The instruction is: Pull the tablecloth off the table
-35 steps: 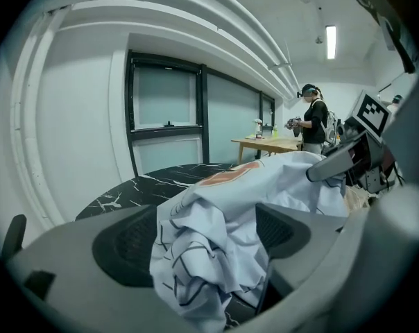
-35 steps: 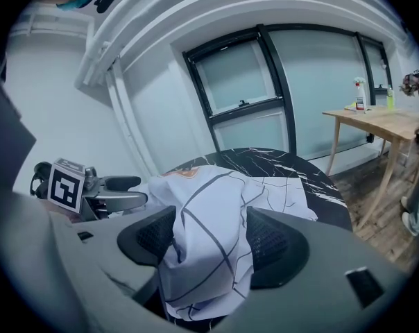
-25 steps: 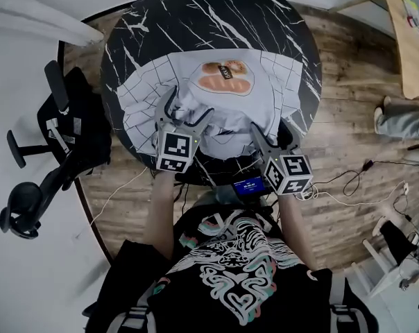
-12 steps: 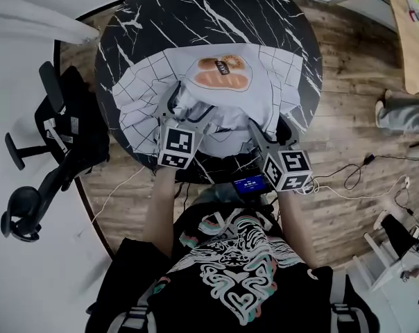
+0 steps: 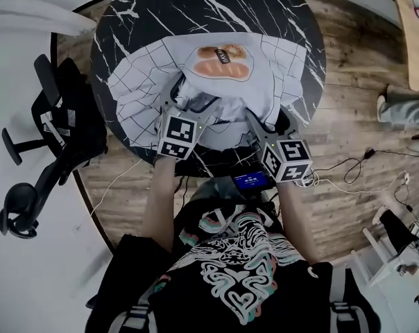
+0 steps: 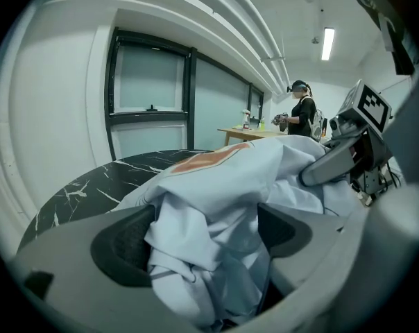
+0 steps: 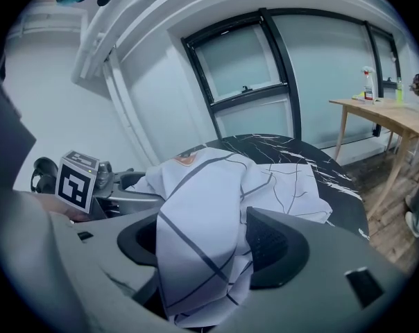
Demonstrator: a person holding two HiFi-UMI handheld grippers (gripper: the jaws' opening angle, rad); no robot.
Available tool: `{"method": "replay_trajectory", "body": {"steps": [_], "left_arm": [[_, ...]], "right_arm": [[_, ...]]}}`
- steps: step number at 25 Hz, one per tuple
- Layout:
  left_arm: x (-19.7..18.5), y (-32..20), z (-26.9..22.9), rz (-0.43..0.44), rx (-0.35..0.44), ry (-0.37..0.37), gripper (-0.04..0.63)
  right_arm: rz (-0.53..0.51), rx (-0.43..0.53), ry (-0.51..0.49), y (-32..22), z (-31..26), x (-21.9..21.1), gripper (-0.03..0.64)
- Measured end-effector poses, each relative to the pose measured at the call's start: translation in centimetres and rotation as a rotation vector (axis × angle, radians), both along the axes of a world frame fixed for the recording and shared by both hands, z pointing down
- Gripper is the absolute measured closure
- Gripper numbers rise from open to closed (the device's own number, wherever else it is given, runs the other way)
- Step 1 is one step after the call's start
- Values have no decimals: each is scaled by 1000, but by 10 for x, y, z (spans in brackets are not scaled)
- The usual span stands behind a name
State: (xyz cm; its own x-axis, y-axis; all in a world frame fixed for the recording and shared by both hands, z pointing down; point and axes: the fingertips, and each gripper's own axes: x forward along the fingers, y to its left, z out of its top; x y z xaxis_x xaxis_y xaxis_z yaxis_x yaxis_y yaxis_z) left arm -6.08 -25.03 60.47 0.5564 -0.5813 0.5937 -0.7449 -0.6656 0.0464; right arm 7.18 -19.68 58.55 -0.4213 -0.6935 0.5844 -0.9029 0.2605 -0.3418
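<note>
A white tablecloth (image 5: 282,64) with grey grid lines and an orange print (image 5: 222,60) lies crumpled on the round black marble table (image 5: 216,5). Its near edge is bunched up between my two grippers. My left gripper (image 5: 193,104) is shut on a thick wad of the tablecloth (image 6: 209,207), which fills the gap between its jaws. My right gripper (image 5: 268,125) is shut on a hanging fold of the tablecloth (image 7: 195,214) at the near right. The far half of the table is bare marble.
A black office chair (image 5: 50,116) stands close to the table's left side. Cables (image 5: 348,175) trail over the wooden floor at the right. A wooden table (image 5: 414,19) is at the far right, and a person (image 6: 303,116) stands by it.
Both grippers have shifted slightly farther over the table, still holding the cloth. The cloth's near edge has gathered and lifted into a tighter bunch between them.
</note>
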Motion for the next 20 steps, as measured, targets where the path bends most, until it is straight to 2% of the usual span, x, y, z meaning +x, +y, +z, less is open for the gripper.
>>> {"method": "replay_trajectory", "body": {"steps": [6,17,20], "left_arm": [[2,-3,5,-11,-18,5,152],[5,-7,16,-55,-15,-41,298],[4,-8,18,-66,-17,-53,356]], "right_arm": [[-12,-19,-20,-2,4,-4,321],[-26,-29,-26,-6,10,-10,321],[-25,-26,-27,-8,10,-10,322]]}}
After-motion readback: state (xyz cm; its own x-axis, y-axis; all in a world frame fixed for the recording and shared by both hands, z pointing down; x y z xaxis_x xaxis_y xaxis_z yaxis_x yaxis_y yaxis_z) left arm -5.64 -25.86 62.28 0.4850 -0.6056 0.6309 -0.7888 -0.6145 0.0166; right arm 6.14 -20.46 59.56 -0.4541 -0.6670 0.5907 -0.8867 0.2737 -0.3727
